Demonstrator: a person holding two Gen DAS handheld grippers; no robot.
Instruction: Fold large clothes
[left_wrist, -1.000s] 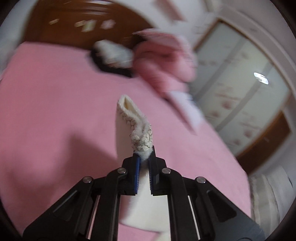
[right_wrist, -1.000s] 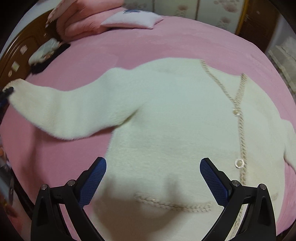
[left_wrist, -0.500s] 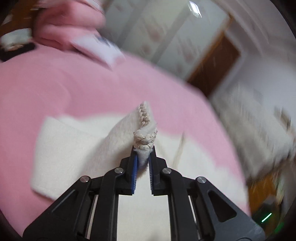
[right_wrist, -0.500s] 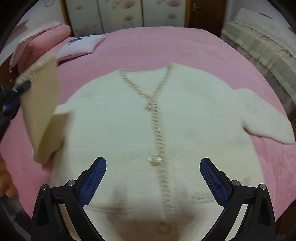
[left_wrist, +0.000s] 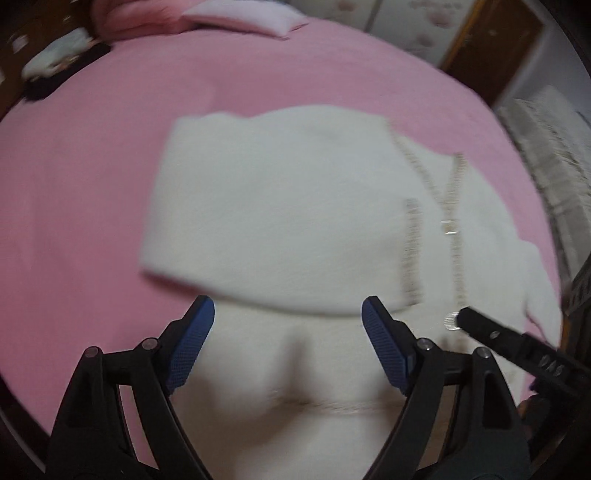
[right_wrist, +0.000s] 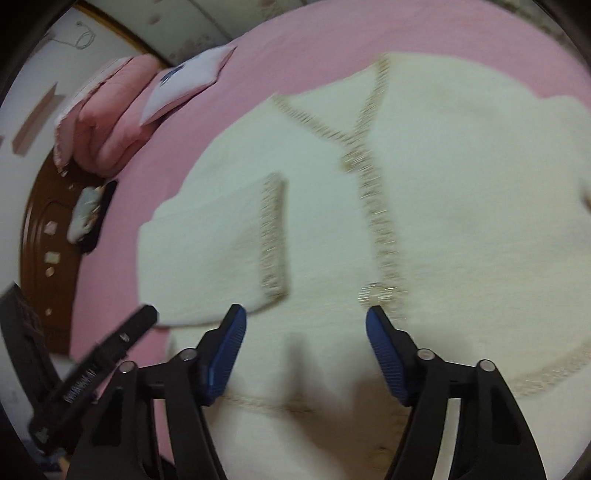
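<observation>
A cream fluffy cardigan (right_wrist: 443, 192) with beige braided trim lies front up on the pink bed (right_wrist: 332, 33). Its left sleeve (right_wrist: 207, 251) is folded across the chest, its trimmed cuff (right_wrist: 273, 236) near the button placket. The sleeve also shows in the left wrist view (left_wrist: 273, 221), lying over the body. My left gripper (left_wrist: 288, 343) is open and empty just above the cardigan's lower body. My right gripper (right_wrist: 304, 350) is open and empty above the hem area. The right sleeve (left_wrist: 539, 288) lies spread out at the right.
Folded pink bedding (right_wrist: 107, 122) and a white pillow (right_wrist: 188, 81) lie at the head of the bed by the wooden headboard (right_wrist: 44, 236). A small dark and pale item (right_wrist: 88, 214) lies near them. A wardrobe and a door (left_wrist: 491, 40) stand beyond the bed.
My left gripper carried the sleeve cuff across onto the cardigan's chest and let it go; its jaws opened. The right gripper stayed open and shifted its view over the cardigan.
</observation>
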